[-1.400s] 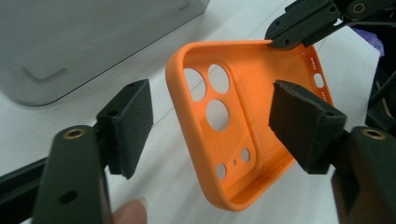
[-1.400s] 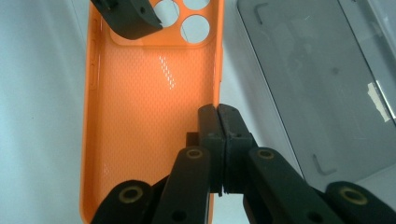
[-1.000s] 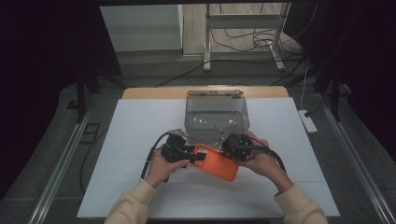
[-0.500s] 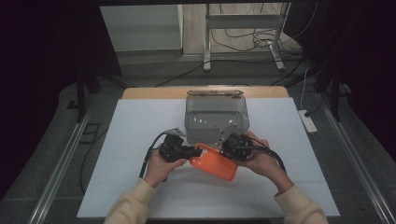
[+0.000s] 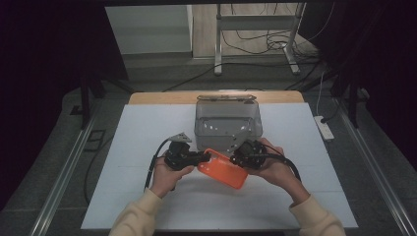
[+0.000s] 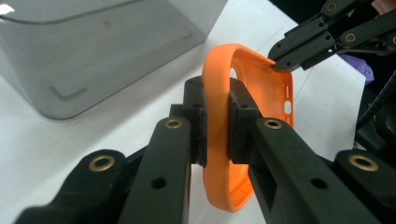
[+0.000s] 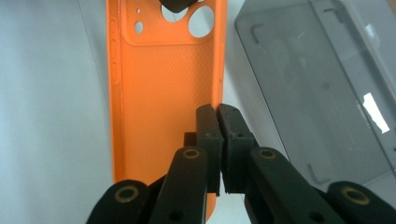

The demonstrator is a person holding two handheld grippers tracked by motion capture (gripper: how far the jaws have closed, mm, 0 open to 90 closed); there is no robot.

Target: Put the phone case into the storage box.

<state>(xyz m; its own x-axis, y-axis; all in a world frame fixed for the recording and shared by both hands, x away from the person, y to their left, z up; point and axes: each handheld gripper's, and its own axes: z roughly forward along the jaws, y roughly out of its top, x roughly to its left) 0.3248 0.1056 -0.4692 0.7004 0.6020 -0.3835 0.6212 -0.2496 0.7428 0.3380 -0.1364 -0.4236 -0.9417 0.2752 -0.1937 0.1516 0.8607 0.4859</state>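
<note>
An orange phone case [image 5: 221, 168] hangs just above the white table, held between both grippers in front of a grey translucent box [image 5: 227, 125]. My left gripper [image 5: 204, 157] is shut on the rim of the case [image 6: 219, 84] near its camera cut-outs. My right gripper [image 5: 237, 160] is shut on one long side wall of the case [image 7: 163, 84], whose textured inside faces that camera. In the left gripper view, the right gripper [image 6: 276, 57] pinches the far corner. The box [image 7: 317, 84] lies close beside the case.
The box [image 6: 93, 46] stands at the middle back of the white table top [image 5: 147, 132]. A power strip [image 5: 324, 128] lies off the right edge. Metal rails run along both sides, and cables cross the floor beyond the table.
The case and both hands have shifted slightly left and toward the box. Both grippers stay clamped on the case.
</note>
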